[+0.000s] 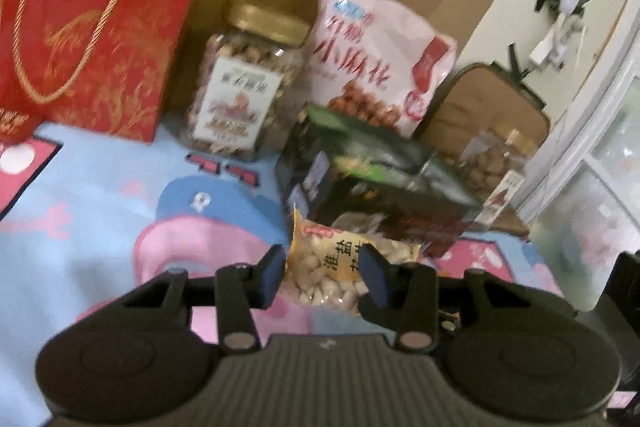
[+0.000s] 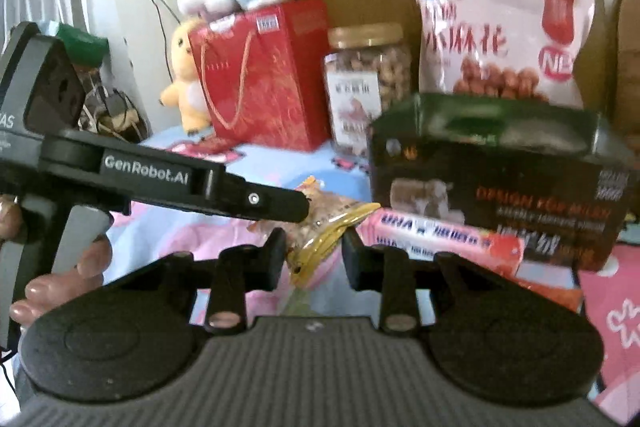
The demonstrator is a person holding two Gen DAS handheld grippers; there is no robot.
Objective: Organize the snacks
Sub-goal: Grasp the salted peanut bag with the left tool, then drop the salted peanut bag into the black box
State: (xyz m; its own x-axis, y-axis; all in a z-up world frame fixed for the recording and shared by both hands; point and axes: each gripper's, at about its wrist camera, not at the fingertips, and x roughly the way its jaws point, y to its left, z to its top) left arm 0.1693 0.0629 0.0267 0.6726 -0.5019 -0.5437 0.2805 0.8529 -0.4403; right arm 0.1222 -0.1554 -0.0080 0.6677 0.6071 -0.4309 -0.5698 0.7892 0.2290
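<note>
Both grippers — left gripper (image 1: 323, 273), right gripper (image 2: 314, 254) — round peanut bag (image 1: 340, 277)

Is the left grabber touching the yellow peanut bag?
Cannot tell. In the left wrist view the left gripper straddles the peanut bag, but blur hides any contact.

Both views are motion-blurred, so the small print on the dark green box (image 2: 500, 183) cannot be read. That box hides the lower part of the pink snack bag (image 1: 380, 55). The second nut jar (image 1: 494, 163) behind the box is mostly hidden. The red gift bag (image 1: 92, 35) is cut off at the left edge.
</note>
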